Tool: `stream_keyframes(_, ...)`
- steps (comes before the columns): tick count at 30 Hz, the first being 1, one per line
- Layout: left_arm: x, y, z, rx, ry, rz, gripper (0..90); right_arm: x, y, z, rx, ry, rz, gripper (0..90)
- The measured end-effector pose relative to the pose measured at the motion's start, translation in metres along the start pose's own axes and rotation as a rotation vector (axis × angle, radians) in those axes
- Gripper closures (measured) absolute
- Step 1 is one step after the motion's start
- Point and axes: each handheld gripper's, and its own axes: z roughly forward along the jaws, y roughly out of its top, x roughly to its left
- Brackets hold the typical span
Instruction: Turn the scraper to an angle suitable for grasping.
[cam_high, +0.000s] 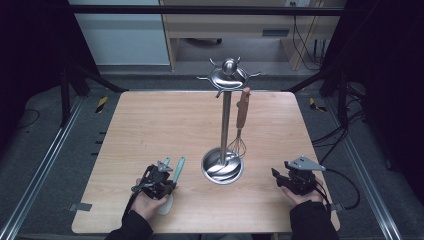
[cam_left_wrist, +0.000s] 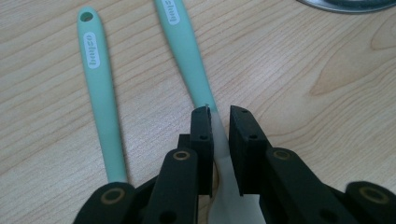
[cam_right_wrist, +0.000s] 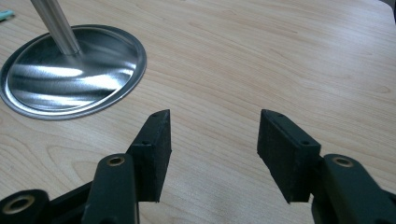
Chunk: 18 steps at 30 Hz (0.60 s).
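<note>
Two teal-handled spatulas lie side by side on the wooden table (cam_high: 165, 120) at the front left. My left gripper (cam_high: 169, 184) (cam_left_wrist: 219, 116) is shut on the neck of the right-hand spatula (cam_left_wrist: 184, 46) (cam_high: 178, 167), where the teal handle meets its white head (cam_high: 165, 205). The other spatula (cam_left_wrist: 98, 93) (cam_high: 166, 161) lies free just to its left. My right gripper (cam_high: 276, 176) (cam_right_wrist: 214, 140) rests at the front right, open, with nothing between its jaws.
A steel utensil stand rises mid-table: a round base (cam_high: 222, 170) (cam_right_wrist: 70, 70), a pole (cam_high: 226, 120) and a hooked top (cam_high: 228, 75). A whisk with a wooden handle (cam_high: 242, 112) hangs from one hook.
</note>
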Motion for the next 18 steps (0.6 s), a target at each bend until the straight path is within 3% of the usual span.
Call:
stream_keyframes(4, 0.0011, -0.0008, 0.0027, -0.001, -0.005, -0.017, 77.0, -0.0005, -0.0001, 0.0002, -0.001, -0.004, -0.007, 44.9)
stream_keyframes(12, -0.0021, 0.0025, 0.0065, -0.020, 0.039, -0.038, 77.8, -0.0005, 0.0000, 0.0006, 0.003, -0.004, -0.001, 44.8)
stream_keyframes(18, -0.0027, 0.0028, 0.0059, -0.019, 0.043, -0.016, 79.1, -0.0006, 0.0000, 0.0005, 0.004, -0.005, -0.002, 44.8)
